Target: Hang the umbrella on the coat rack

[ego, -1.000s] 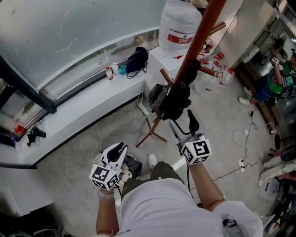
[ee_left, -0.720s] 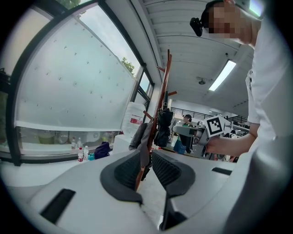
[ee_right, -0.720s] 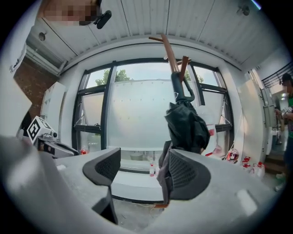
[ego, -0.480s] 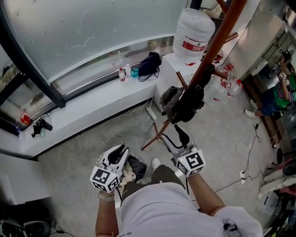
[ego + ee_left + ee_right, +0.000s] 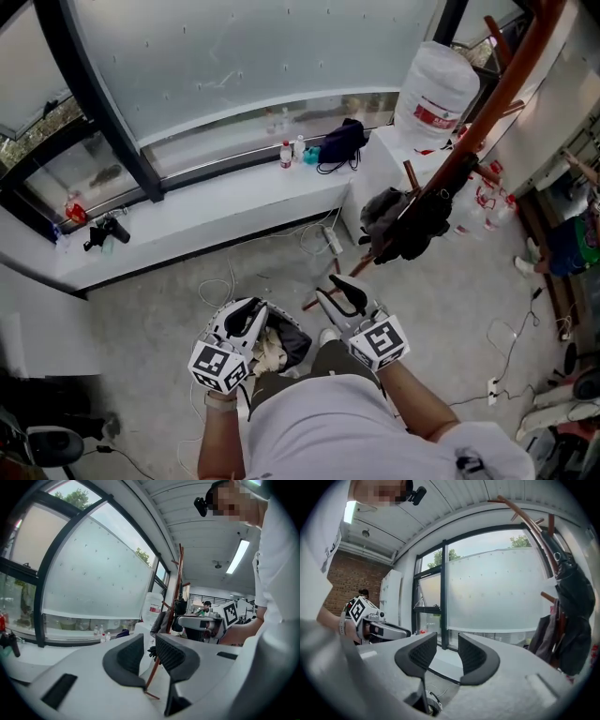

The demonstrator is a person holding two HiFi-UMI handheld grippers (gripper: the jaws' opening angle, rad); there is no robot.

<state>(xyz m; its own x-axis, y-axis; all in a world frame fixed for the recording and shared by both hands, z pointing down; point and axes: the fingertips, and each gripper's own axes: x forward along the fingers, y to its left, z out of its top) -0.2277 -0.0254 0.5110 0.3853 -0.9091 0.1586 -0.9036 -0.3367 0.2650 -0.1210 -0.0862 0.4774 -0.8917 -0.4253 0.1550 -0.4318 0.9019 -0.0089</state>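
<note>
Black folded umbrella [image 5: 424, 220] hangs on the red-brown coat rack [image 5: 502, 89], just beside a grey garment [image 5: 380, 211] on the same pole. Right gripper [image 5: 330, 293] is held low in front of the person, well apart from the rack. Its jaws have just been closing and sit together with nothing between them. Left gripper [image 5: 253, 307] is near it, jaws together too, empty. Big water jug [image 5: 439, 89] stands on a white cabinet [image 5: 375, 159] behind the rack.
</note>
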